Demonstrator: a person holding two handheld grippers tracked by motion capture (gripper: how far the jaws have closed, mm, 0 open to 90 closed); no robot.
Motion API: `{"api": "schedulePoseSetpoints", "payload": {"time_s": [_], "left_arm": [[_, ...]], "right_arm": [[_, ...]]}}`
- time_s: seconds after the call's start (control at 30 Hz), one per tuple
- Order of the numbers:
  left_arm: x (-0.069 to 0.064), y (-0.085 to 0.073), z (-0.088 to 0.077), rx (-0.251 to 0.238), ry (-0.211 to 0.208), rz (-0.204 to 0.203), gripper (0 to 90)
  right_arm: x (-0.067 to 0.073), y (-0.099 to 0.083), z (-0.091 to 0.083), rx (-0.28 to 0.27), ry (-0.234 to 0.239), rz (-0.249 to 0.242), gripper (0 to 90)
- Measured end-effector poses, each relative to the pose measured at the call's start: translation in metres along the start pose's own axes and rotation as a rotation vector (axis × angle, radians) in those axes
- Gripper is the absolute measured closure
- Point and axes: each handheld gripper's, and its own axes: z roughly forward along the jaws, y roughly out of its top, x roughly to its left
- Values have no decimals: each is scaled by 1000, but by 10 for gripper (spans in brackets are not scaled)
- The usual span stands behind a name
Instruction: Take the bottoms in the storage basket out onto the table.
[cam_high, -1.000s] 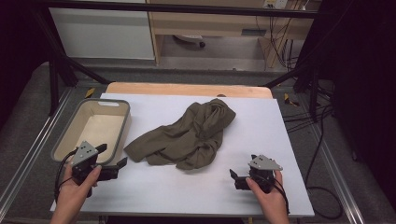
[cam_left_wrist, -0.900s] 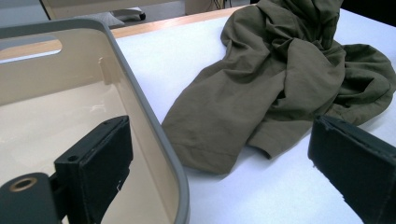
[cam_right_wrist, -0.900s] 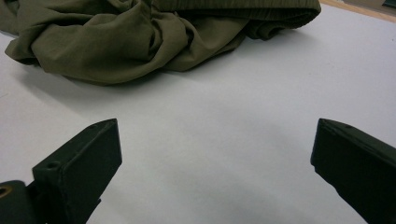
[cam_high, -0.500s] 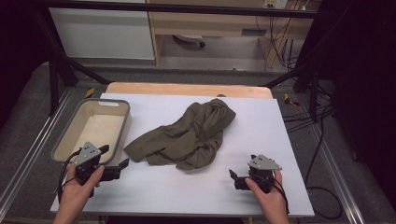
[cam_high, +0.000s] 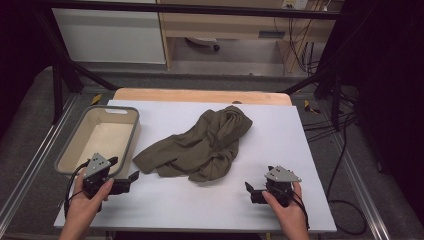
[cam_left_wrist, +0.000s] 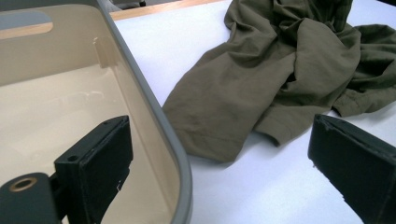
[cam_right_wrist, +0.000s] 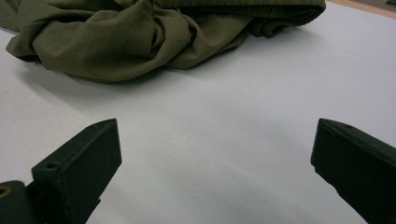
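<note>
Both grippers rest low at the near edge of the white table (cam_high: 200, 210), each held in a hand, and each has its jaws spread wide with nothing between them. Left gripper (cam_high: 125, 182) sits just beside the near right corner of the empty beige plastic tub with a grey rim (cam_high: 131, 142); in the left gripper view one jaw overlaps the tub's wall (cam_left_wrist: 154, 116) and the other stands over bare table. Right gripper (cam_high: 253, 192) lies near the front right, apart from the cloth.

Between them, toward the middle of the table, lies the crumpled olive-green fabric garment (cam_high: 205, 145), bunched in deep folds, with a flat hemmed flap (cam_left_wrist: 210, 130) reaching toward the tub and close to the left gripper.

Judging by the folds, the garment is light, limp and not slippery; it should sag and trail from wherever it is pinched and will not hold a shape. That hemmed flap looks the easiest hold for the left gripper, being thin and lying flat. For the right gripper, the rounded near fold (cam_right_wrist: 116, 56) offers a thicker bite.
</note>
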Motion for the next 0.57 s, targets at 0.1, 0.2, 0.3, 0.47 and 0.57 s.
{"api": "schedulePoseSetpoints", "payload": {"time_s": [0.1,0.2,0.3,0.47,0.57], "left_arm": [[-1,0,1,3,-1,3,62],[-1,-1,2,5,-1,3,61],[-2,-1,3,11,-1,8,62],[-2,-2,5,18,-4,12,61],[-2,-2,5,17,-2,8,60]], "right_arm": [[0,0,0,0,1,1,24],[0,0,0,1,3,-2,24],[0,-1,1,4,2,-2,25],[-1,-1,1,8,1,-1,24],[-1,-2,2,20,-2,3,24]]}}
